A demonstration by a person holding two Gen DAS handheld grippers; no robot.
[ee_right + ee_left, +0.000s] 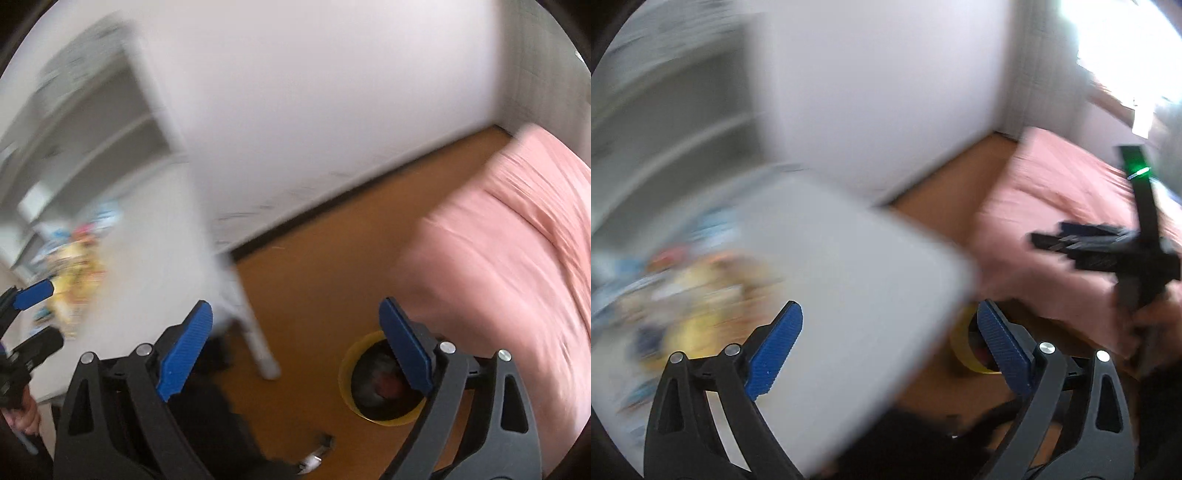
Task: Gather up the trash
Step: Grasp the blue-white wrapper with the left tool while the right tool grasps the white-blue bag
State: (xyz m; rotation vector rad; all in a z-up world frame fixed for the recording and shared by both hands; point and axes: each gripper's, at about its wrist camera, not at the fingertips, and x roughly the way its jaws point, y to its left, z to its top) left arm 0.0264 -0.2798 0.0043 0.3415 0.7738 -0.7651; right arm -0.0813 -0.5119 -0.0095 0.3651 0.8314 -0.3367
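Observation:
Both views are motion-blurred. A heap of colourful wrappers and packets (690, 291) lies on the white table (857, 266); it also shows in the right wrist view (77, 273). A yellow-rimmed bin (380, 380) with a dark liner stands on the wooden floor; its edge shows in the left wrist view (964, 347). My left gripper (890, 347) is open and empty above the table corner. My right gripper (295, 343) is open and empty above the floor, near the bin. The right gripper also shows in the left wrist view (1082, 243), and the left gripper in the right wrist view (33, 299).
A pink bed (509, 258) fills the right side. A white shelf unit (85, 122) stands at the back left against a white wall. A white table leg (255, 332) reaches the wooden floor (332, 258). A small dark scrap (321, 446) lies on the floor.

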